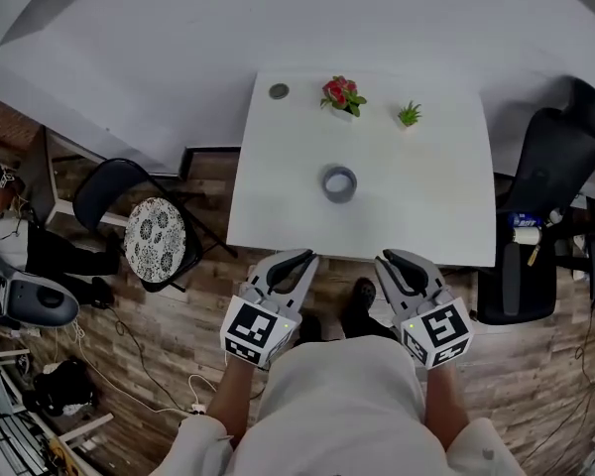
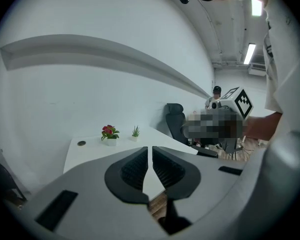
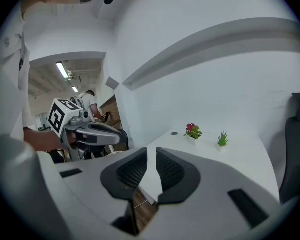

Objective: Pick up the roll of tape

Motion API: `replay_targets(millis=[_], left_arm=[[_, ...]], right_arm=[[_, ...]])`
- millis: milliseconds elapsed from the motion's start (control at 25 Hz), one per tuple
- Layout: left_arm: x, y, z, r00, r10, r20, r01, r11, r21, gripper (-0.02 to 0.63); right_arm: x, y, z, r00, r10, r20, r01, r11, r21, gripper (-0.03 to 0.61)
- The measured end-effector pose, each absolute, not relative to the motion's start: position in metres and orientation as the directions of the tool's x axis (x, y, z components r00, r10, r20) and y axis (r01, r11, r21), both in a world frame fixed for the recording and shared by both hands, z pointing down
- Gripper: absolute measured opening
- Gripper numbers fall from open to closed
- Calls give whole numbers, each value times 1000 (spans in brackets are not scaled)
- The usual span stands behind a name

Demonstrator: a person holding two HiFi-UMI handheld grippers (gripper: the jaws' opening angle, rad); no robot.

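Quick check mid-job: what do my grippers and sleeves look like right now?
They match. The left gripper and right gripper have pale grey bodies, curved black ribbed jaws, and each carries a white cube bearing black square markers. No cables show. The sleeves are white.

roll of tape [image 1: 339, 183] on table [image 1: 436, 216], plants [image 1: 343, 95] behind

Right gripper [image 3: 152, 152]: jaws standing slightly apart, nothing sitting between them.
Table [image 3: 250, 156]: white, stretching away beyond the jaws.
Plants: red-flowered pot [image 3: 192, 131] and small green plant [image 3: 222, 140] standing near each other on it.
Left gripper [image 3: 116, 133]: hovering at the left.
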State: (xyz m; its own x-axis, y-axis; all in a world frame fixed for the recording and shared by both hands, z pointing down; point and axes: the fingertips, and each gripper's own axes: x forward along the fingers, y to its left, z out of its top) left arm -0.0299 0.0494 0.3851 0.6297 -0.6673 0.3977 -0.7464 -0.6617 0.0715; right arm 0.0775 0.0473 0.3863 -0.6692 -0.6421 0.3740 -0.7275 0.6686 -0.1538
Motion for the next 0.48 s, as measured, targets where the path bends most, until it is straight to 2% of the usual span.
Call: replay_targets(millis=[80,480], left_arm=[[-22,44,387,625,-669,402,-754,-651,88,74],[5,20,391,556,-735,387,-817,-569,94,121]], right_arm=[[83,39,386,-685,-625,374,-710,687,-152,63],[98,8,386,-749,-549,371,-628,767,-134,87]])
